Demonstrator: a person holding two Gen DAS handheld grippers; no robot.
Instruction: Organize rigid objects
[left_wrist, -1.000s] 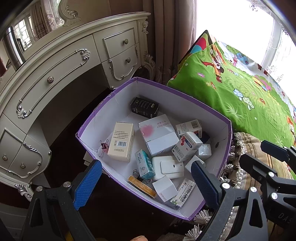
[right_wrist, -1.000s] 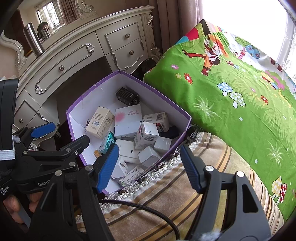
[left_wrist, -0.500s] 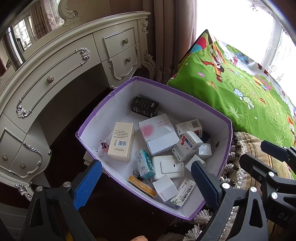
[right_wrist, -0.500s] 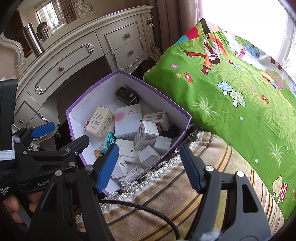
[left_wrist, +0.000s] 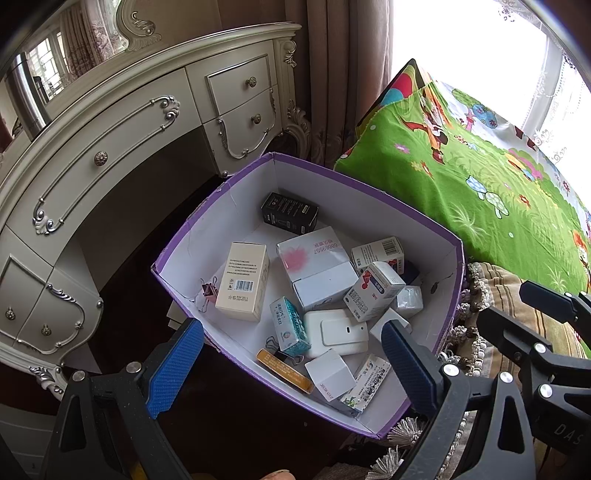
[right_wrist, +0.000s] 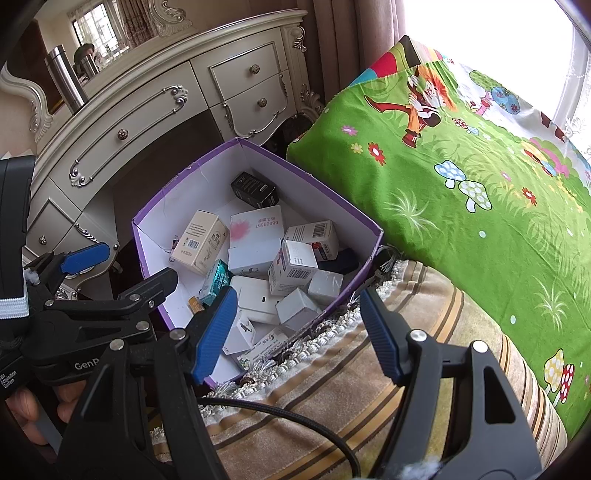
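Here, one purple box (left_wrist: 458, 254), one black carton (left_wrist: 290, 213); both grippers' jaws wide, empty.

Purple box (left_wrist: 369, 184) sits beside bed (right_wrist: 480, 229), touching striped blanket (right_wrist: 369, 398). Small boxes (left_wrist: 242, 280) piled inside. Green cartoon sheet (left_wrist: 480, 192) covers bed.

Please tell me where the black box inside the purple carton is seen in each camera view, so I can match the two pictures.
Left wrist view: the black box lies just above centre, at the carton's far corner.
Right wrist view: the black box lies left of centre, upper half, in that same corner.
Shared landmark: the white box with a pink blotch, just nearer the camera.
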